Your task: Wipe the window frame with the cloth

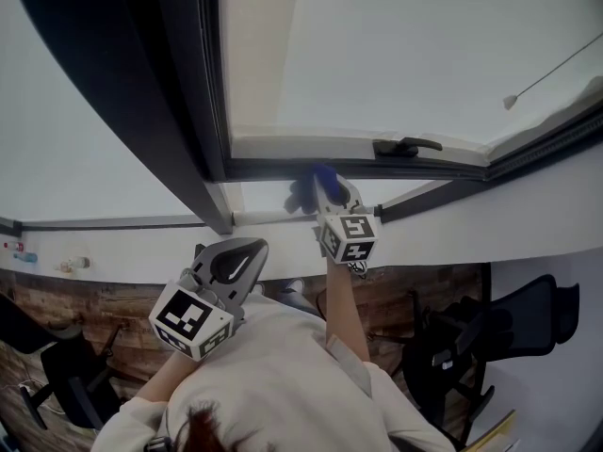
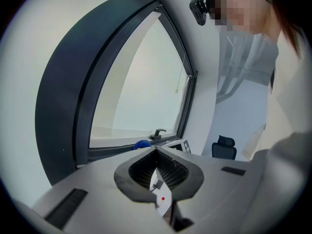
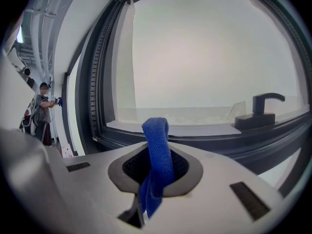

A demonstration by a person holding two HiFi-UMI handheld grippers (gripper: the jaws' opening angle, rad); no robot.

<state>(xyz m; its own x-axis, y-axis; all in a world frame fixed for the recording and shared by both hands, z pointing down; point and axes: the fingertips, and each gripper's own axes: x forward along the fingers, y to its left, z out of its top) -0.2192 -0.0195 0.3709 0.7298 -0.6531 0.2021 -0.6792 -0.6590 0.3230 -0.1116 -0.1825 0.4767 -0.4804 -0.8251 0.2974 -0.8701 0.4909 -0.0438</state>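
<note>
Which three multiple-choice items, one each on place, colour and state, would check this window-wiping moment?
1. In the right gripper view, where is the window handle from the cloth?
A) to its right B) to its left C) directly below it
2. What colour is the cloth?
A) red B) blue C) yellow
3. The left gripper is:
A) shut on the cloth B) wide open C) shut, empty

Answers:
1 A: the handle stands on the window frame, right of the cloth.
2 B: the strip clamped in the right gripper is blue.
3 C: its jaws meet with nothing between them.
</note>
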